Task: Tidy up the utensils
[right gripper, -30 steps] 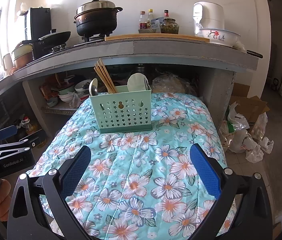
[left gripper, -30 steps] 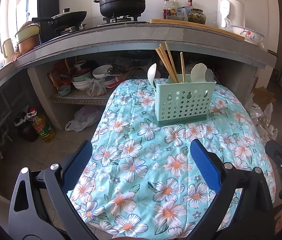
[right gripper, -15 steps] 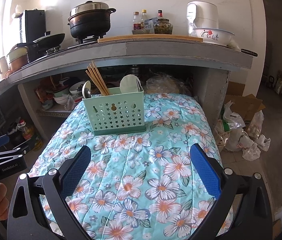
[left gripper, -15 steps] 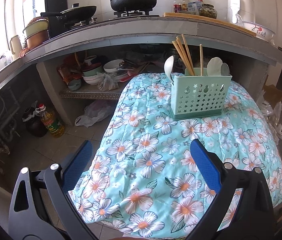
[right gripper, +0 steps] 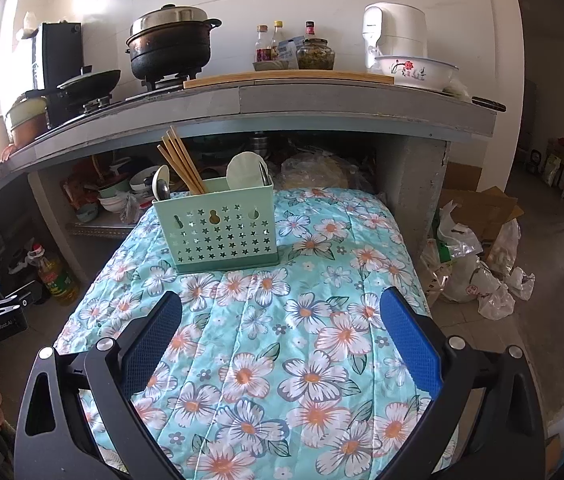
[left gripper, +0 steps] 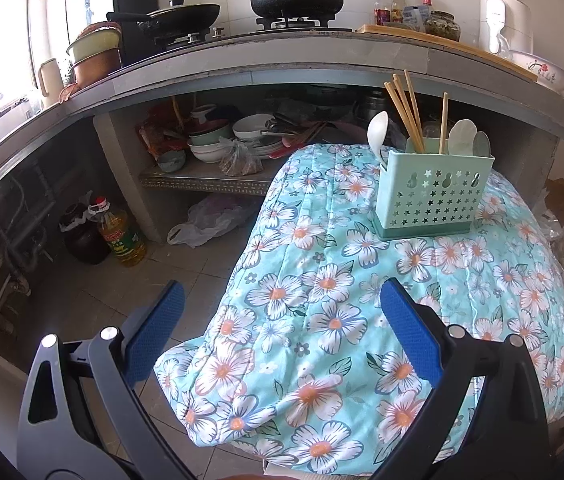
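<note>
Ahead of right gripper (right gripper: 280,320): green utensil caddy (right gripper: 218,232) w/ chopsticks (right gripper: 182,166) & spoons (right gripper: 161,186), upright on floral cloth (right gripper: 282,360); nothing between. Counter (right gripper: 321,100) w/ pot (right gripper: 170,48) behind. Left gripper (left gripper: 280,310) off cloth's left edge, caddy ahead-right. Both spread wide, empty, touching nothing.

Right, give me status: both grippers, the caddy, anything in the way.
Left gripper open, empty. Right gripper open, empty. Green utensil caddy upright on floral cloth, chopsticks and spoons inside. Nothing between grippers and caddy.
</note>
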